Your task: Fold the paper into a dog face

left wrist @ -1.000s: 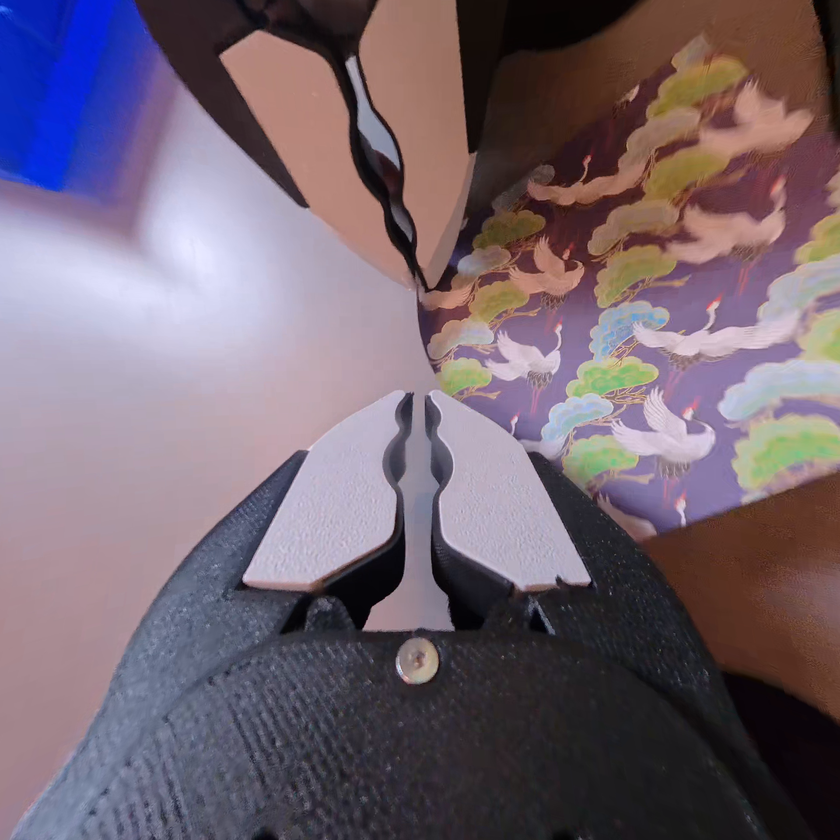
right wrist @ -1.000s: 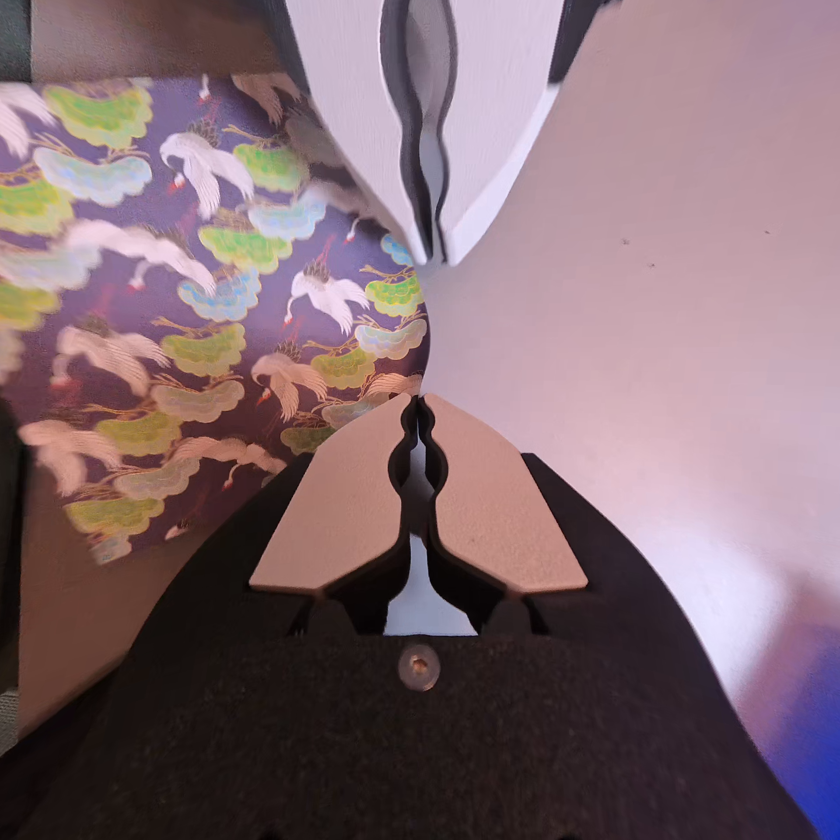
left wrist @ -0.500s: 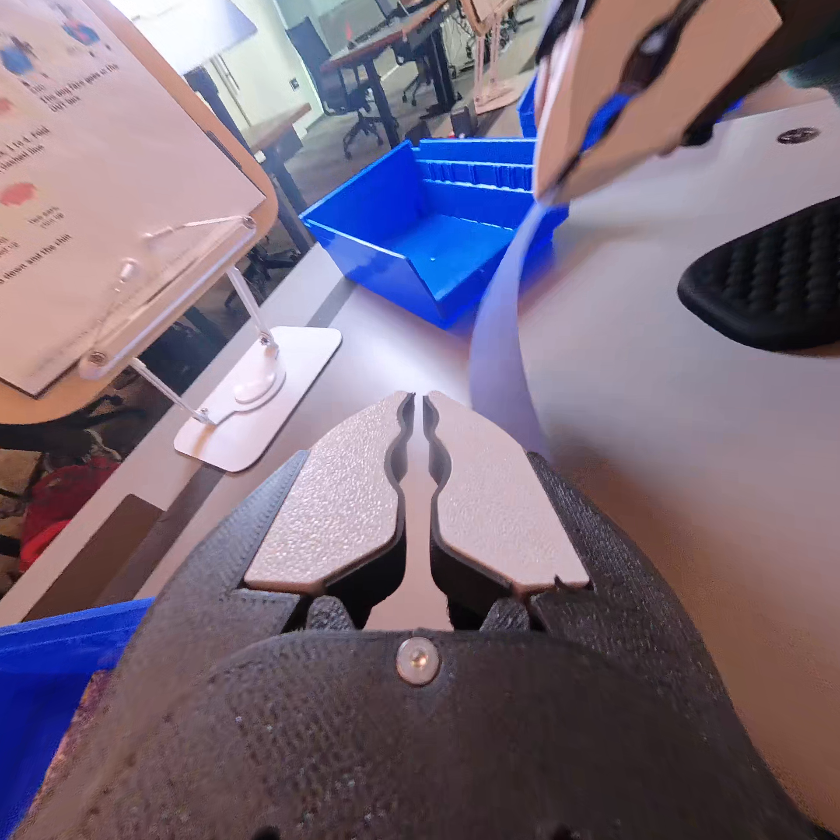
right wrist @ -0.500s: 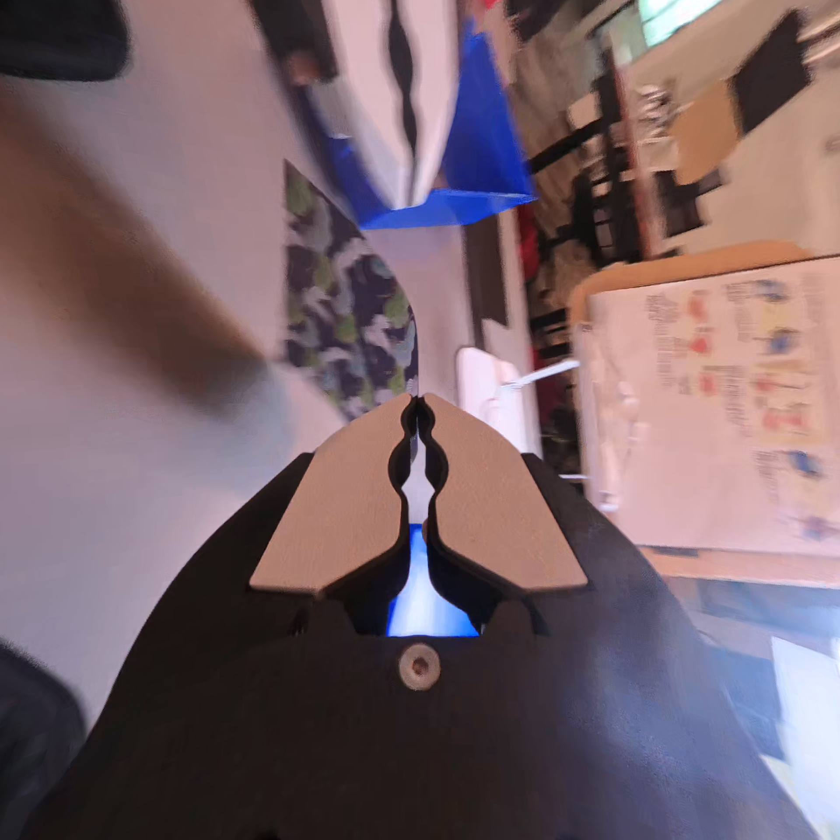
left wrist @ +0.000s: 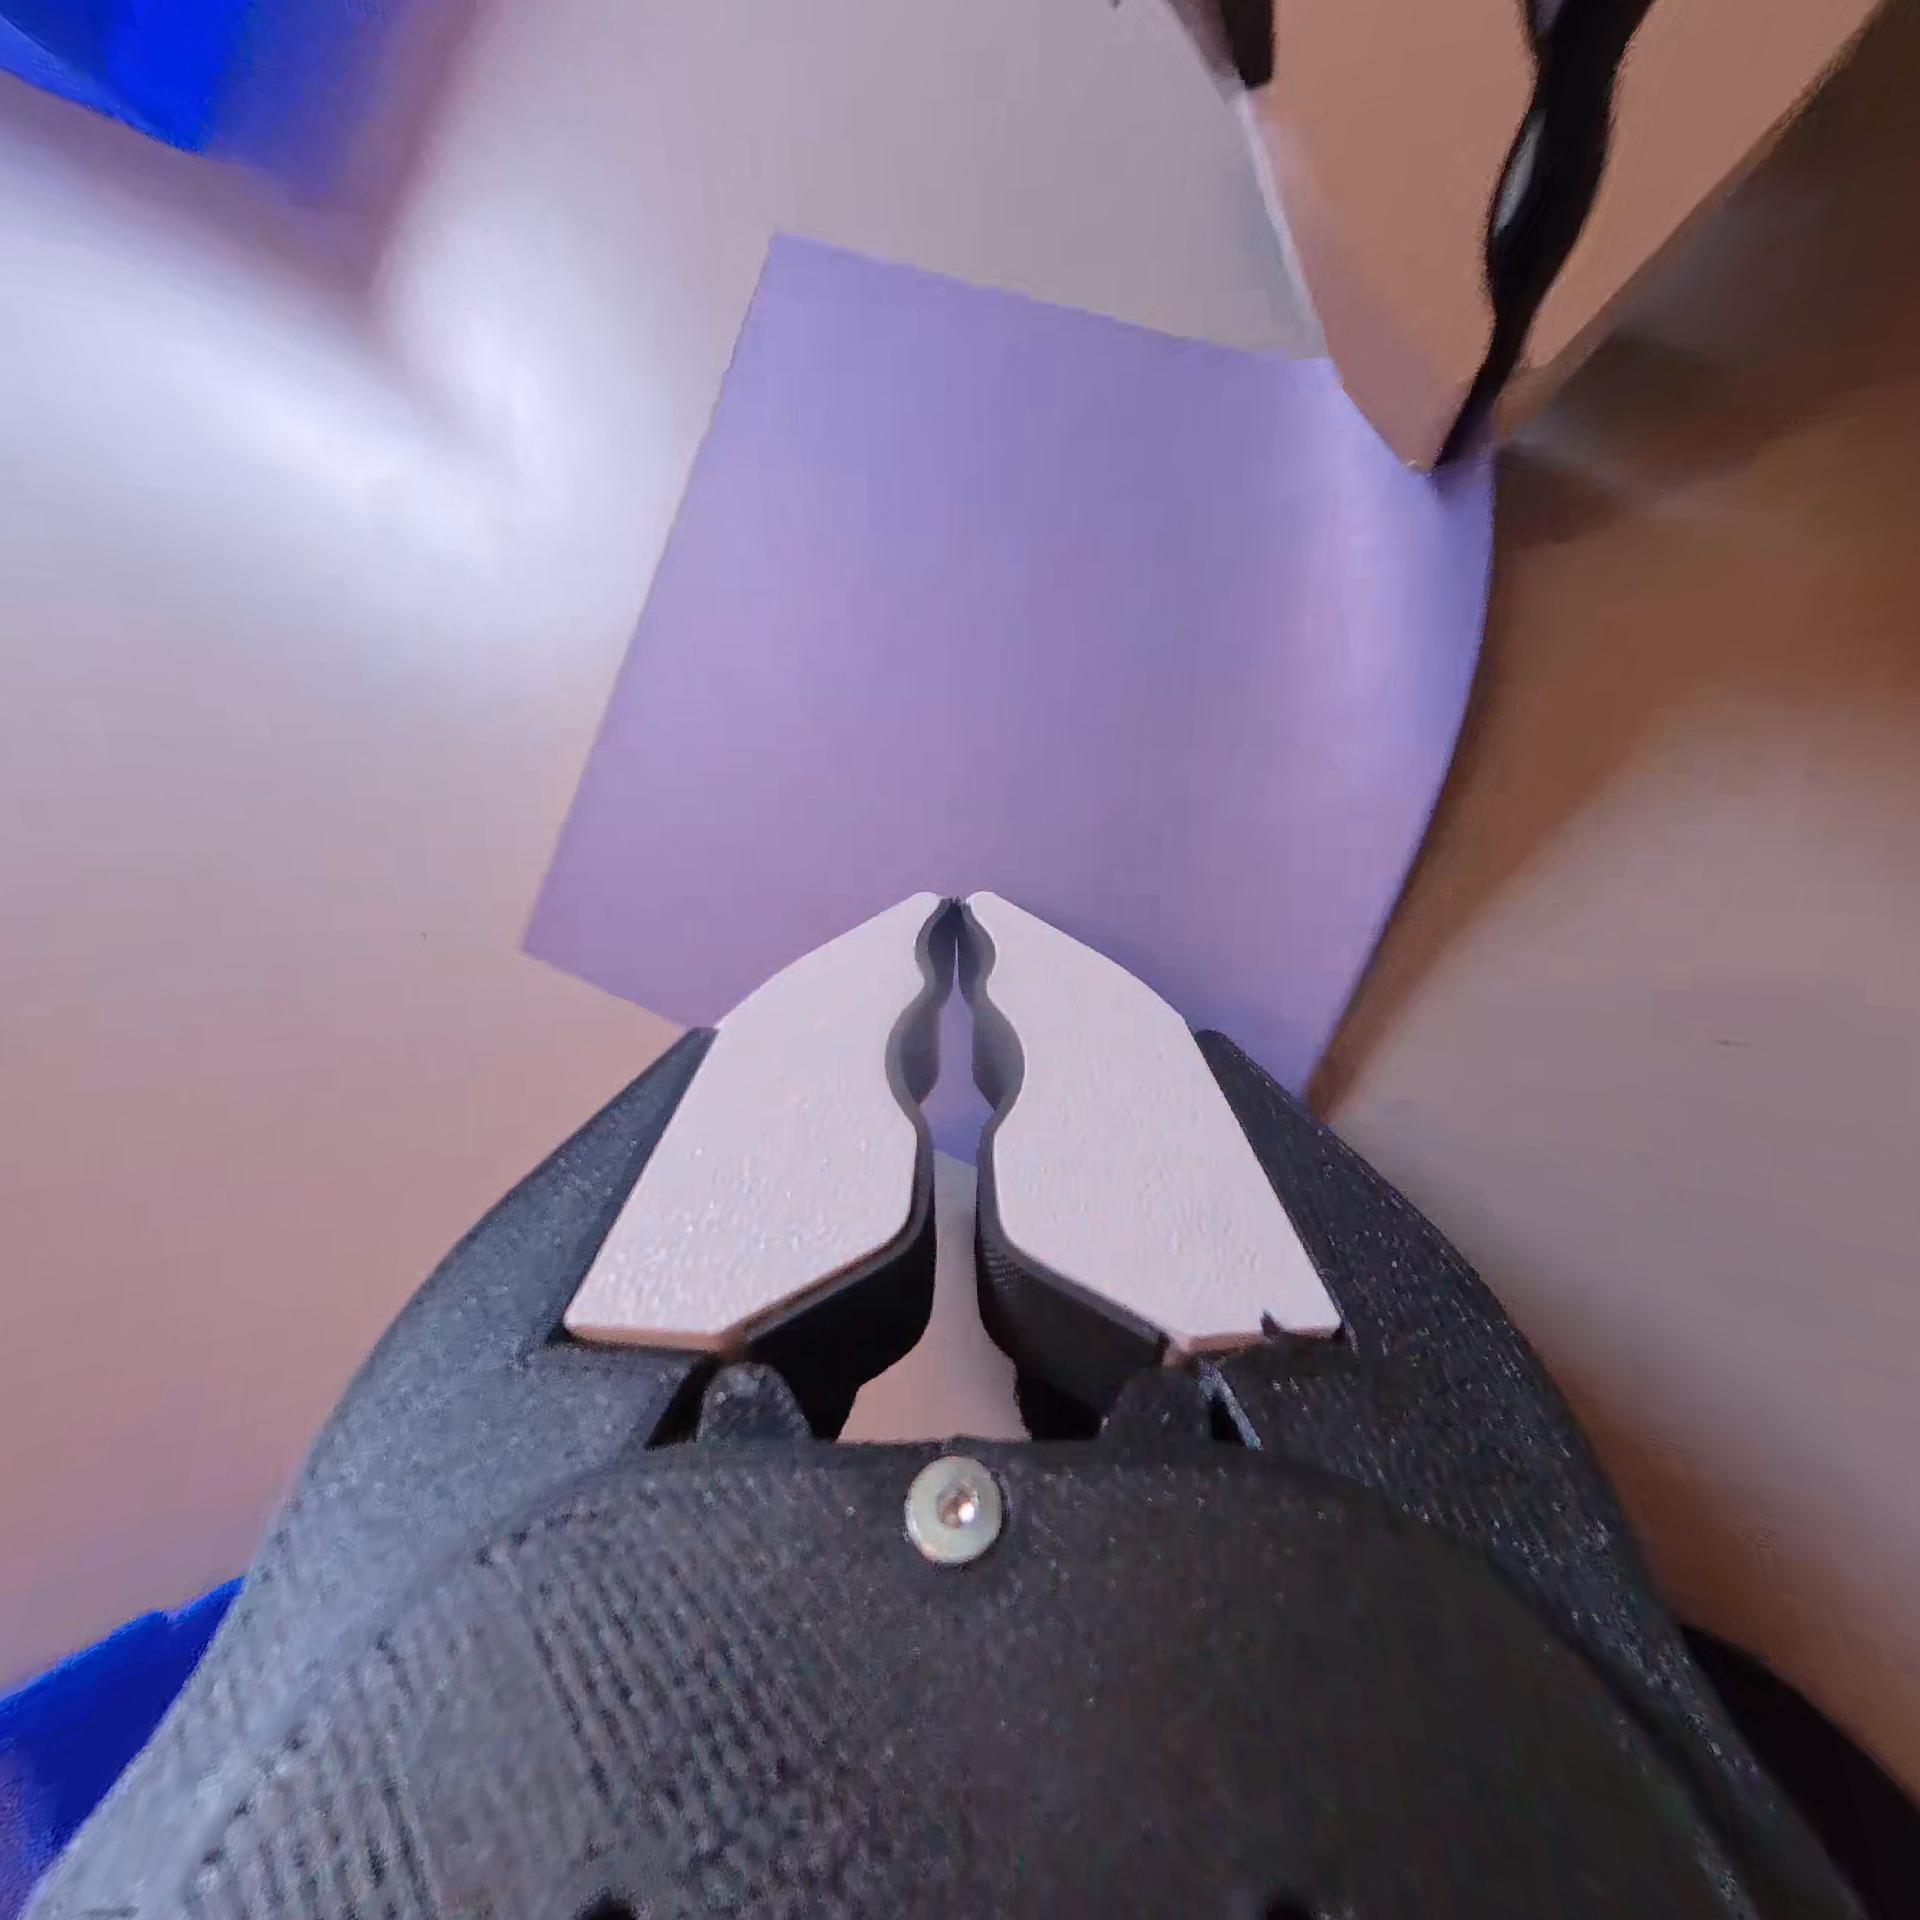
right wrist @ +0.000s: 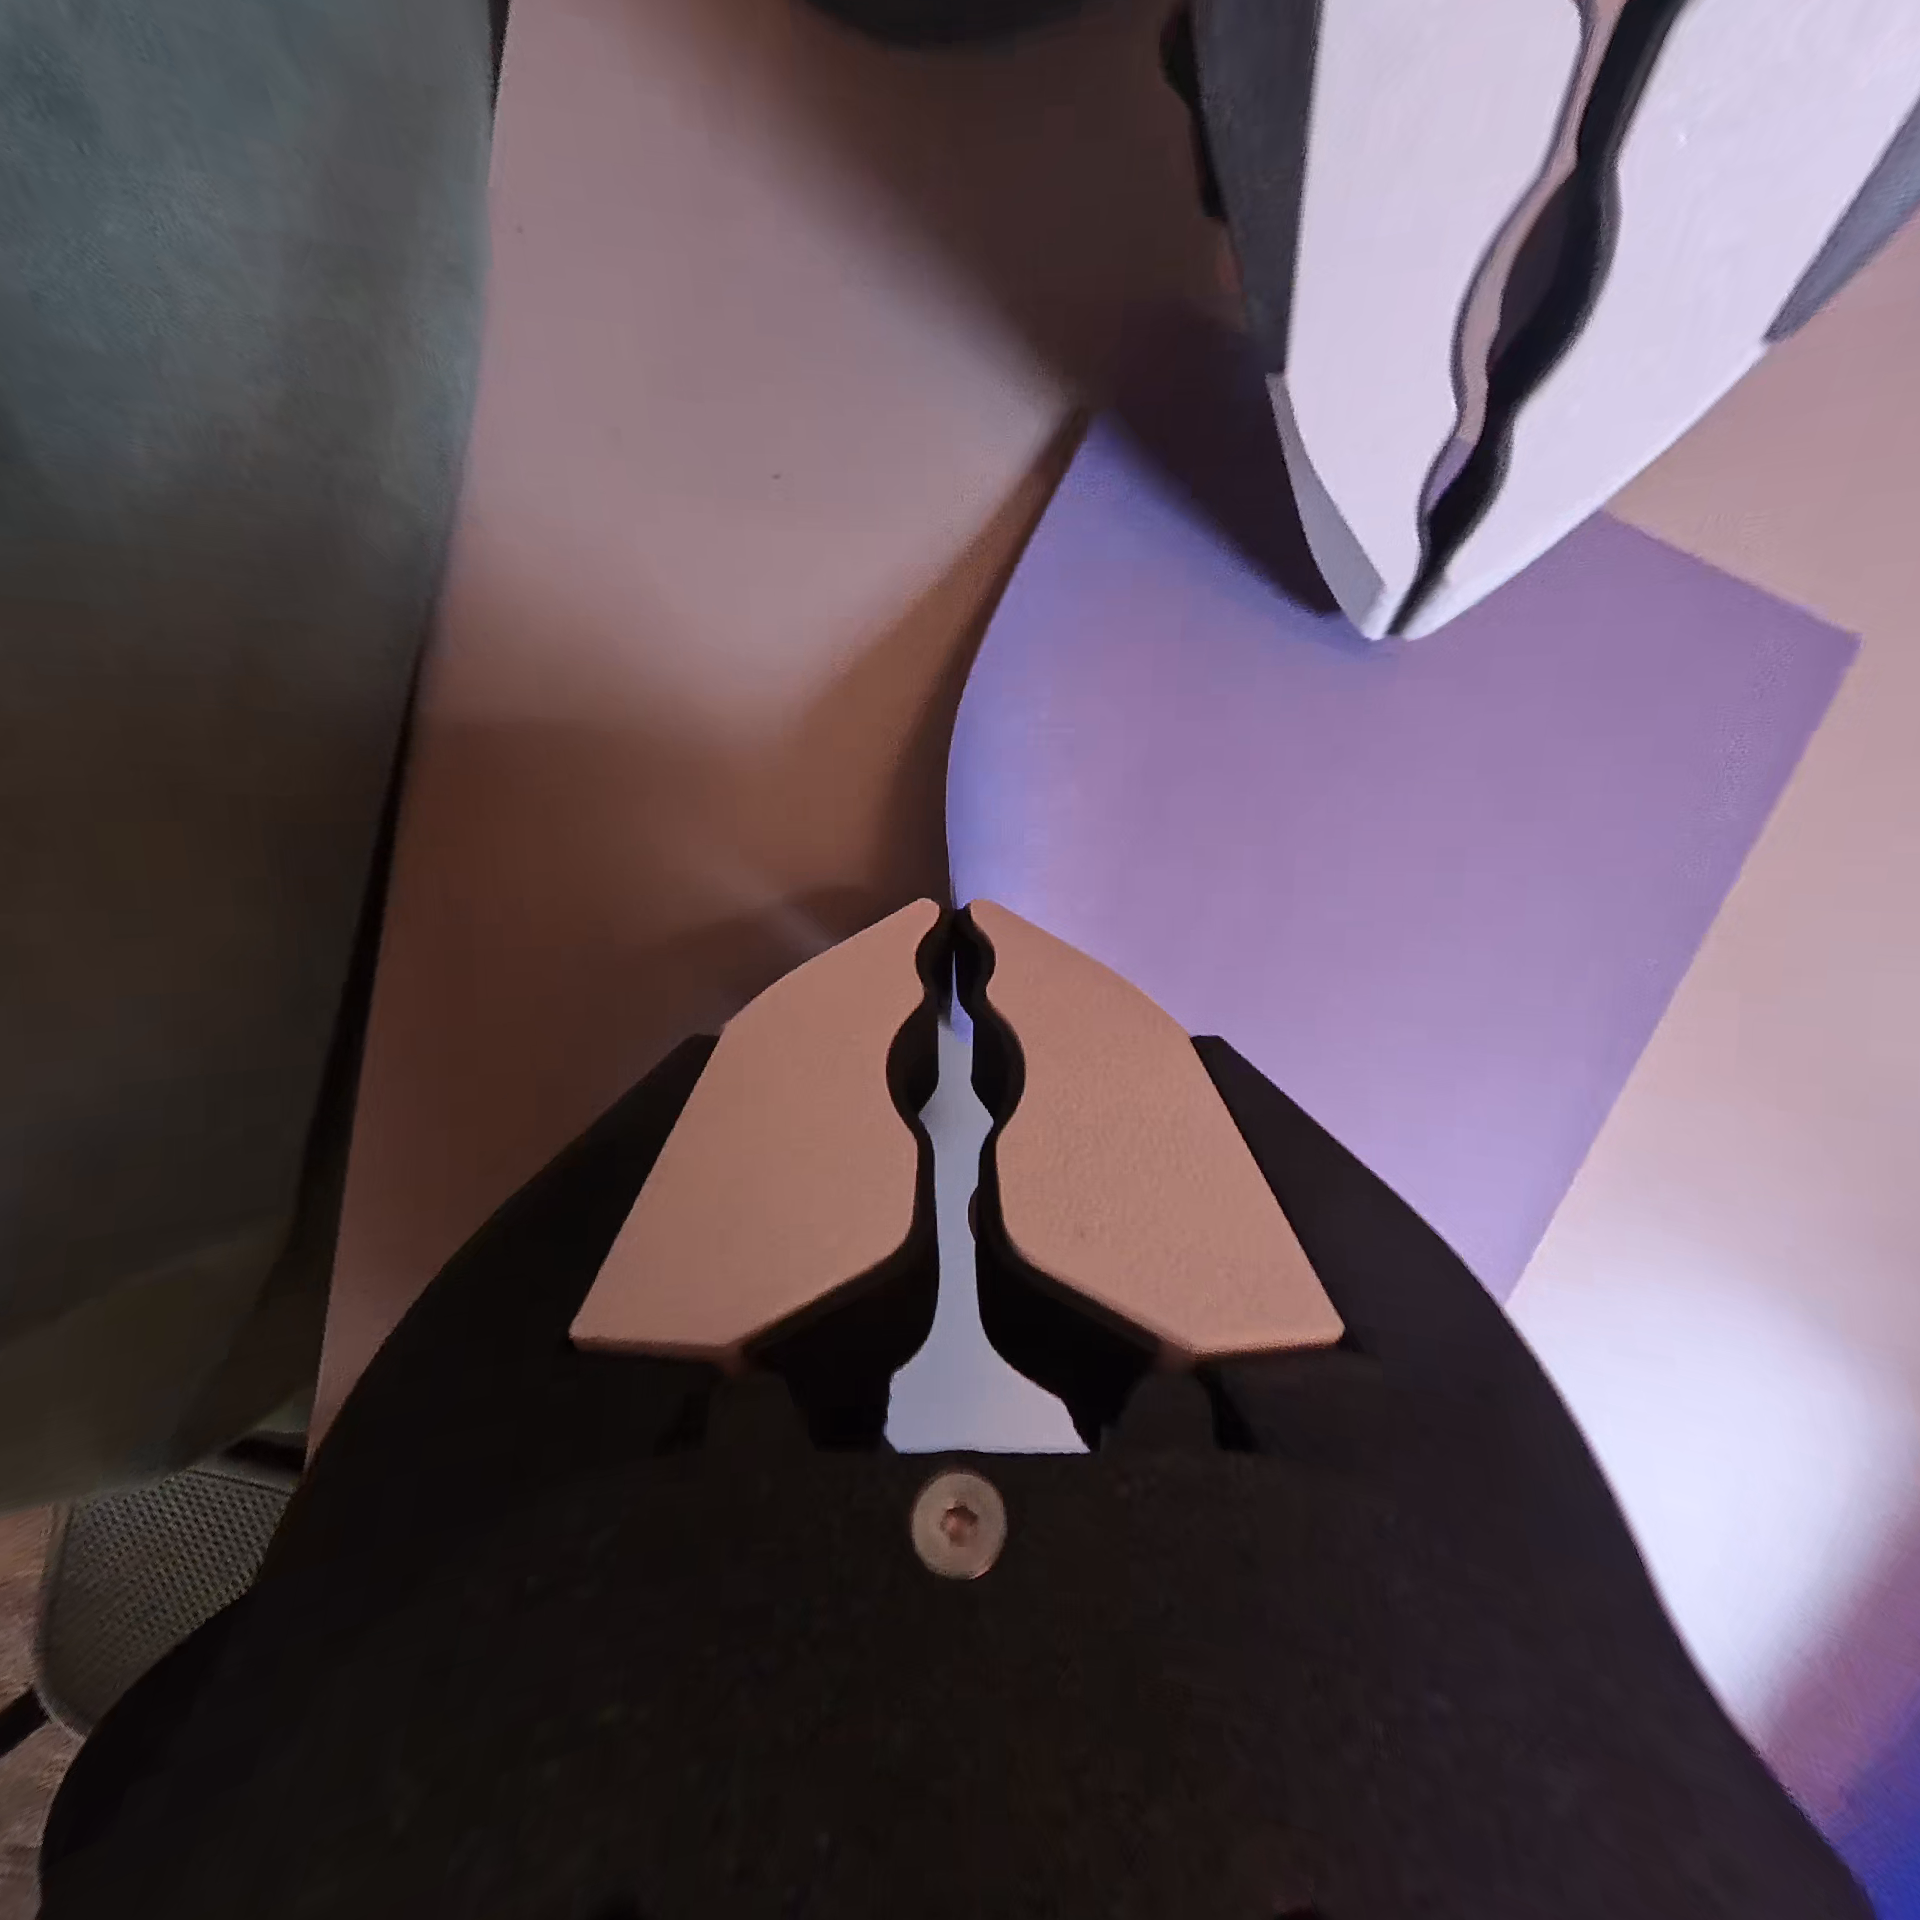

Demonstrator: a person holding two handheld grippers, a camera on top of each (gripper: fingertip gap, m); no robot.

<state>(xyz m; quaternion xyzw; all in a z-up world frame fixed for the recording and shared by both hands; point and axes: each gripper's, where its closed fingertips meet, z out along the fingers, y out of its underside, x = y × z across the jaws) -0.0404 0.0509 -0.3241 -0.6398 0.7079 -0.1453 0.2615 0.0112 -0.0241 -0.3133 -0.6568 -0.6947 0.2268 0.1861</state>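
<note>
Through the left wrist view I am seeing the left tool (left wrist: 957, 902) with its tips pressed together, pinching the near edge of the paper (left wrist: 997, 644). The paper is showing its plain lilac side and is spreading from my tips toward twelve o'clock over the pale surface (left wrist: 260, 831). At one o'clock the right tool (left wrist: 1449, 457) is coming down with its tips closed on the paper's far right corner, and the right edge is bowing up between the two grips. A blurred blue shape (left wrist: 177, 73) is sitting at eleven o'clock.

Through the right wrist view I am seeing the right tool (right wrist: 956, 906) closed too, nipping the paper's (right wrist: 1403, 883) edge right at the tips. The sheet is running out toward two o'clock, its left edge curving upward. The left tool (right wrist: 1403, 629) is reaching in from one o'clock, tips together on the paper. A grey-green cloth (right wrist: 208, 623) is filling the nine o'clock side.
</note>
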